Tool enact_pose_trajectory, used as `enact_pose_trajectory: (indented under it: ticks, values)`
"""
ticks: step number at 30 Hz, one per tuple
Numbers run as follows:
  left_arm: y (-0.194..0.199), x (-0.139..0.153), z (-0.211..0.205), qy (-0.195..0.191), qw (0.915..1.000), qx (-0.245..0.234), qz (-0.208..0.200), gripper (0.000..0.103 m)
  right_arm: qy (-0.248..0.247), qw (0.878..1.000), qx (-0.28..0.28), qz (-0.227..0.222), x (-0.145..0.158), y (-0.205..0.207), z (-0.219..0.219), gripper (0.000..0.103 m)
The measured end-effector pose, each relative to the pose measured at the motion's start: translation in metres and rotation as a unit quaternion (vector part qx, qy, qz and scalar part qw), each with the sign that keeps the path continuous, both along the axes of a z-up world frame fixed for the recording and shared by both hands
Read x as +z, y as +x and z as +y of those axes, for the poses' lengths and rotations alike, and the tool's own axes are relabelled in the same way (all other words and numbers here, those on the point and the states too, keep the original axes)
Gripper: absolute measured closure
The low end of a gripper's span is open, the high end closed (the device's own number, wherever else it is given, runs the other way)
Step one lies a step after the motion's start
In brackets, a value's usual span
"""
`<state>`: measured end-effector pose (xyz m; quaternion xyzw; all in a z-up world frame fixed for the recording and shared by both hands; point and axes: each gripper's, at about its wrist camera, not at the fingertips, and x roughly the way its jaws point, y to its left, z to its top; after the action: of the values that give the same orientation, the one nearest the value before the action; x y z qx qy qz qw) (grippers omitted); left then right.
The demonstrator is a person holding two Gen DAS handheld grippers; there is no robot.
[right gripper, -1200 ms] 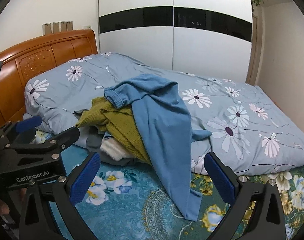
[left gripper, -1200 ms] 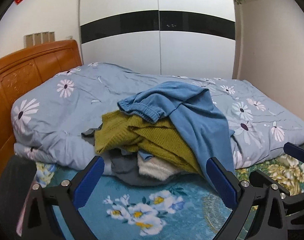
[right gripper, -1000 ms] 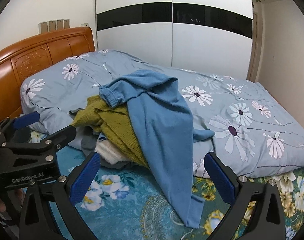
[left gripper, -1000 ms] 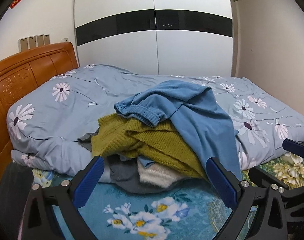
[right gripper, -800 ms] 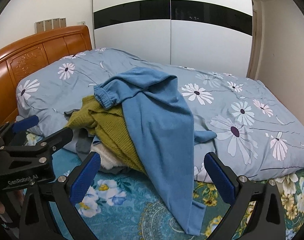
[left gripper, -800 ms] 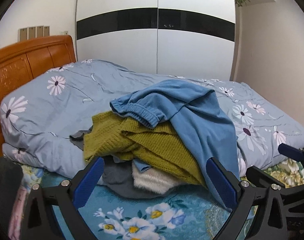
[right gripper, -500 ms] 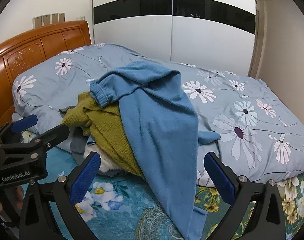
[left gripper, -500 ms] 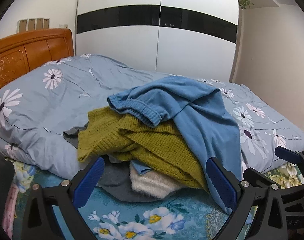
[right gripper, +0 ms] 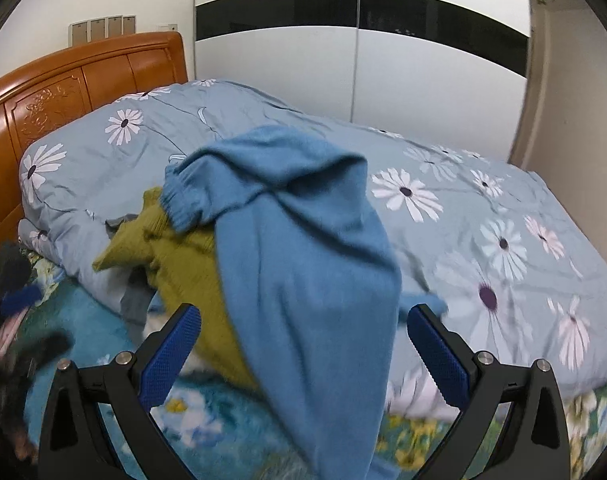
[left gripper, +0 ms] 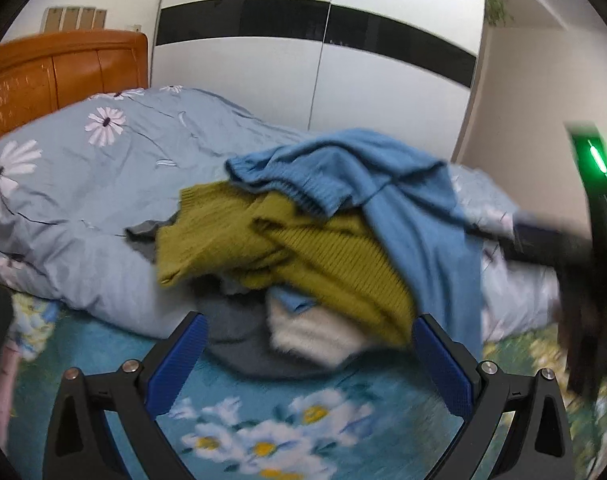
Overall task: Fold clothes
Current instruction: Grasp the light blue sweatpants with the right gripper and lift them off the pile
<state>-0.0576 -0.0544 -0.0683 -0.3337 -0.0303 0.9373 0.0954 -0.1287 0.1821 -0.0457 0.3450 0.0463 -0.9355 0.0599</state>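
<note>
A heap of clothes lies on the bed against the rolled duvet. On top is a blue sweater (right gripper: pixel 303 264), its body hanging down toward me and a cuffed sleeve (right gripper: pixel 183 200) to the left. Under it lie an olive-green knit (left gripper: pixel 327 256), a white fluffy piece (left gripper: pixel 315 336) and a grey garment (left gripper: pixel 239 344). My left gripper (left gripper: pixel 309 360) stands open just short of the white and grey pieces. My right gripper (right gripper: pixel 303 356) is open, with the hanging blue sweater between its fingers but not pinched. The other gripper's body (left gripper: pixel 591 216) shows blurred at the right of the left wrist view.
A grey-blue daisy-print duvet (right gripper: pixel 483 216) covers the far part of the bed. The near part shows a teal floral sheet (left gripper: pixel 263 432). An orange wooden headboard (right gripper: pixel 63 92) stands on the left, and a white wardrobe (right gripper: pixel 359 64) behind.
Both grippers have moved closer to the heap, which now looks larger. The right gripper's fingers now straddle the hanging blue sweater. Both remain open; the views are motion-blurred.
</note>
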Motion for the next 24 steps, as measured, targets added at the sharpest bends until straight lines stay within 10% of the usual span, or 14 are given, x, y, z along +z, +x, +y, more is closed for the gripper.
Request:
enact_pose_trajectory:
  ticks: [8, 10, 15, 24]
  values:
    - [0.027, -0.015, -0.026, -0.082, 0.9962, 0.03, -0.002, 0.0, 0.01, 0.999, -0.038, -0.03, 0.004, -0.106, 0.013, 0.005]
    - [0.03, -0.015, -0.033, -0.079, 0.9961, 0.037, 0.012, 0.0, 0.002, 0.998, -0.045, -0.037, 0.005, -0.121, 0.012, 0.02]
    - [0.039, -0.011, -0.052, -0.097, 0.9934, 0.058, -0.019, 0.0, -0.041, 0.995, -0.062, -0.067, 0.012, -0.133, 0.009, 0.097]
    - [0.071, 0.015, -0.069, -0.059, 0.9953, 0.072, -0.028, 0.0, -0.124, 0.99, -0.072, 0.009, 0.11, -0.076, 0.022, 0.101]
